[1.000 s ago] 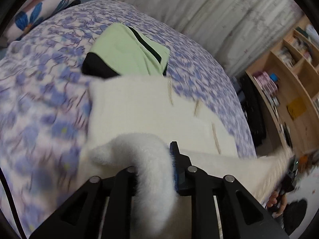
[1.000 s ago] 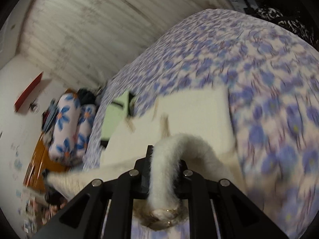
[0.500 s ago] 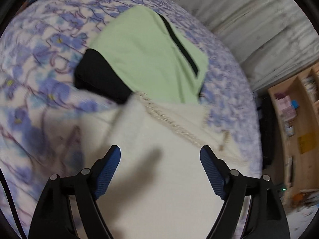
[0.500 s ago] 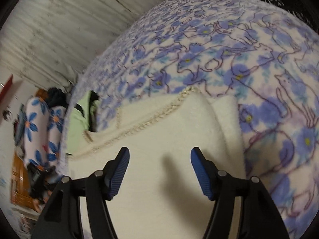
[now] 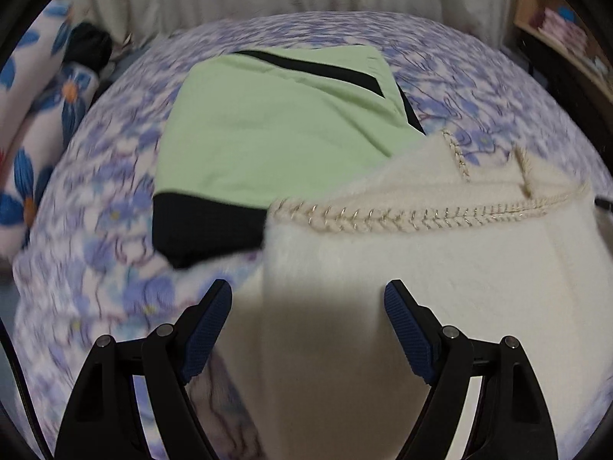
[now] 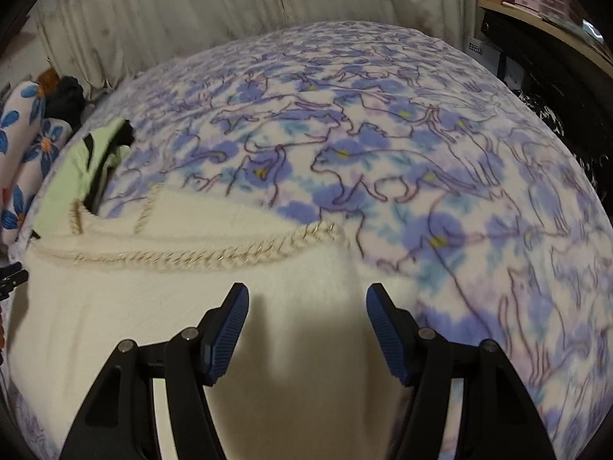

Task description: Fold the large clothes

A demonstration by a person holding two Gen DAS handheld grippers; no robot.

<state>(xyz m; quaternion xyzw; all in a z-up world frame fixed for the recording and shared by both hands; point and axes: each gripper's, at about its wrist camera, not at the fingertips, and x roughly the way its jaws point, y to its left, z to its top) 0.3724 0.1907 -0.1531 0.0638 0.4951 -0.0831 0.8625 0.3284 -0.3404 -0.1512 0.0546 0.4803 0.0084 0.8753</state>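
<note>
A cream fuzzy garment (image 5: 440, 268) with a braided gold-thread trim lies folded on the bed; it also shows in the right wrist view (image 6: 172, 306). My left gripper (image 5: 308, 326) is open and empty, just above the garment's left edge. My right gripper (image 6: 306, 329) is open and empty, above the garment's right edge. A folded light-green garment with black bands (image 5: 276, 126) lies behind the cream one, touching its far corner; it shows at the left in the right wrist view (image 6: 88, 161).
The bed has a blue-and-purple floral cat-print blanket (image 6: 421, 134). Flowered pillows (image 5: 34, 145) and a dark item (image 5: 90, 44) sit at the far left. Pale curtains (image 6: 191, 11) hang behind. Wooden shelves (image 6: 536, 4) stand at the right.
Both grippers were shut on the cream garment's edge a second ago. They laid it over, let go and opened, and have since pulled back a little.
</note>
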